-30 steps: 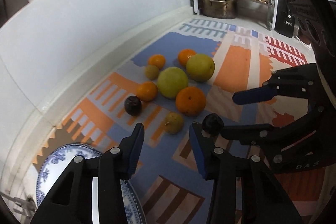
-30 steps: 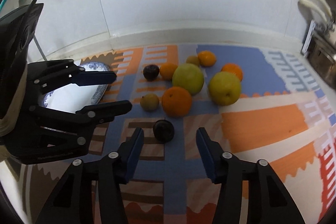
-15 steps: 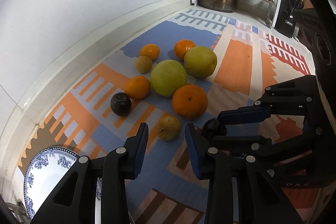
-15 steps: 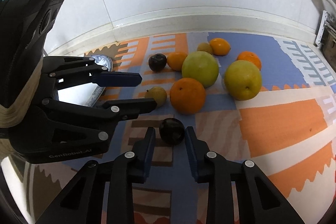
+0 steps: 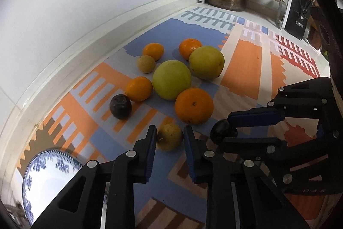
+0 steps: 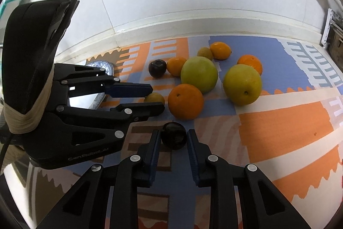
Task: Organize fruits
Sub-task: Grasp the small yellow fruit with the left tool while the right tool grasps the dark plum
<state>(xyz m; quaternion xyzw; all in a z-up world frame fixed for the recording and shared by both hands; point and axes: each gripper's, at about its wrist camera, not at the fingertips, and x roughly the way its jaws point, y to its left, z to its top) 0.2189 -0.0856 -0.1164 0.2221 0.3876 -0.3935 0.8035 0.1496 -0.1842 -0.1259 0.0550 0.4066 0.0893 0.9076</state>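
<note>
The left gripper [image 5: 169, 140] is pinching a small yellow-brown round fruit [image 5: 170, 136] on the patterned mat [image 5: 246, 61], jaws nearly touching it. Just right, the right gripper [image 6: 172, 138] is closing around a dark purple plum [image 6: 173, 135] near the big orange [image 6: 185, 101].

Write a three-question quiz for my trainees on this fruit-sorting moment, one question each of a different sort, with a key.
1. True or false: the left gripper has its fingers either side of the small yellow-brown fruit.
2. Multiple choice: the fruit between the right gripper fingers is A) an orange, B) the dark plum, C) a green apple.
3. Fill in: the blue-and-white plate lies on the left gripper's ____ side.

Key: 1 true. 2 B. 3 left.
</note>
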